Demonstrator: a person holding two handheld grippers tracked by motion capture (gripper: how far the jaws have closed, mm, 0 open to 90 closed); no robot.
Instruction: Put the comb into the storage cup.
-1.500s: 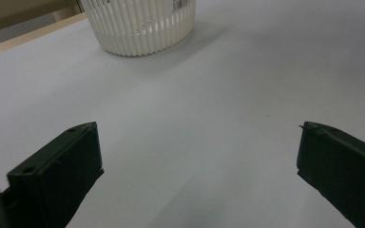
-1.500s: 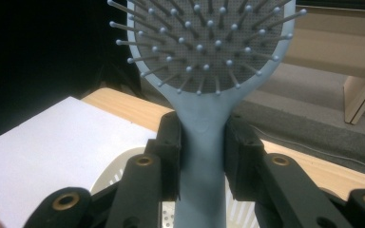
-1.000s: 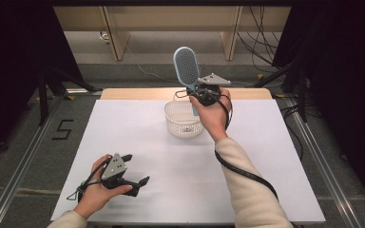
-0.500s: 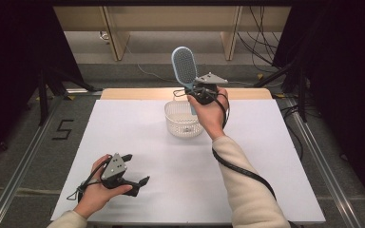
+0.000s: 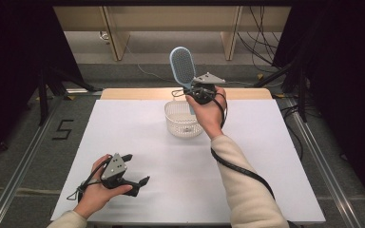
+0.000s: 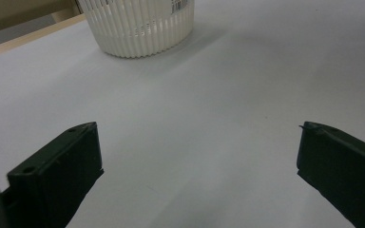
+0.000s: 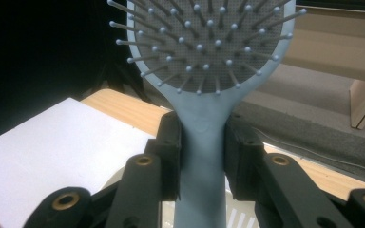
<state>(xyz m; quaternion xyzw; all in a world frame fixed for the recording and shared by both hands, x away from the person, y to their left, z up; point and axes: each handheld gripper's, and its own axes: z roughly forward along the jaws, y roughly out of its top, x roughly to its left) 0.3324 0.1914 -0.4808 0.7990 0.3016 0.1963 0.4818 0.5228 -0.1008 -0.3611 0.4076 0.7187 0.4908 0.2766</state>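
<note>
A light blue hairbrush [image 5: 182,66] with a grey bristle pad stands upright, head up, above a white ribbed basket [image 5: 183,119]. My right gripper [image 5: 196,90] is shut on the brush's handle [image 7: 202,147], both pads pressing its sides, held over the basket's far right rim. The brush head [image 7: 204,38] shows its ball-tipped pins in the right gripper view. My left gripper [image 5: 139,170] rests low at the table's near left, jaws wide apart with nothing between them. In the left gripper view the basket [image 6: 140,23] stands far ahead of the left gripper [image 6: 197,156].
A white table top [image 5: 275,156] with a wooden strip [image 5: 133,93] along its far edge carries everything. Metal rails run along both sides on the grey floor. Cables trail on the floor at the far right, and wooden furniture legs [image 5: 113,33] stand behind the table.
The right gripper and the brush have shifted slightly left and tilted a little; the left hand has kept still.
</note>
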